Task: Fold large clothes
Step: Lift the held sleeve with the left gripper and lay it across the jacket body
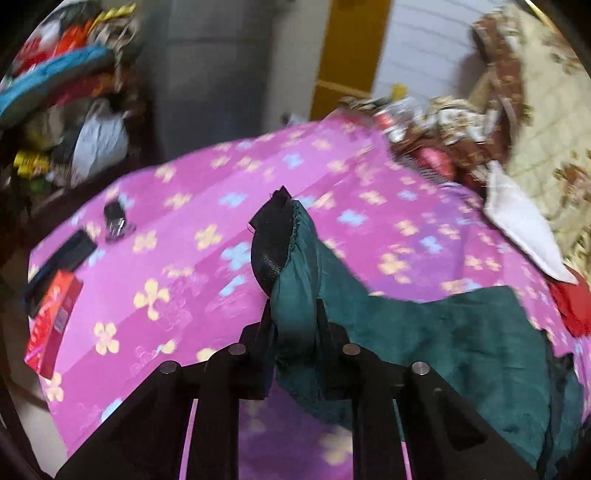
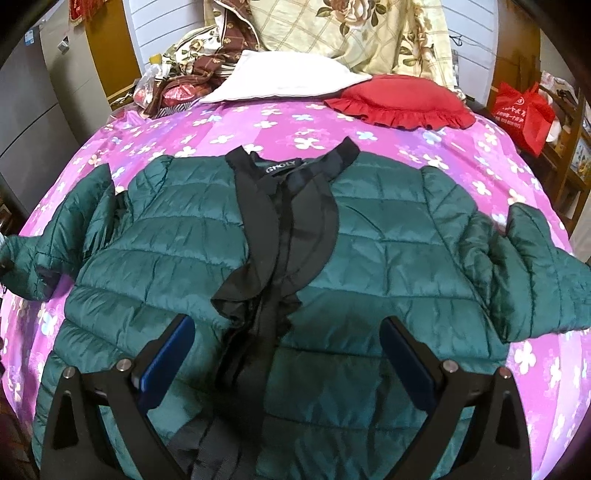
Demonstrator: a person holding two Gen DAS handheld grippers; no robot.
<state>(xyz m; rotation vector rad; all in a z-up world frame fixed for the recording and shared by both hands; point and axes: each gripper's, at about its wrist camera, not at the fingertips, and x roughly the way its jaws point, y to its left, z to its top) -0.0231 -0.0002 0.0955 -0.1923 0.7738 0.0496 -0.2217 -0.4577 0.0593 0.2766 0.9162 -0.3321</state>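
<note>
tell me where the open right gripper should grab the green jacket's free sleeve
Probably at the cuff end of the sleeve on the right of the right wrist view, coming in from the outer side. It lies loose and bunched on the pink floral sheet, so an edge stands up to pinch. The right gripper hangs open above the green jacket; the left gripper already clamps the other sleeve.

A home bedroom: bed under pink floral sheet (image 2: 369,122), pillows (image 2: 288,79), floral quilt (image 2: 332,29), cluttered shelves (image 1: 66,92).

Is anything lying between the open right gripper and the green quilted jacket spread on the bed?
Nothing visible. The right gripper hangs open directly over the green quilted jacket, only air between; the red frilled cushion lies beyond its collar.
</note>
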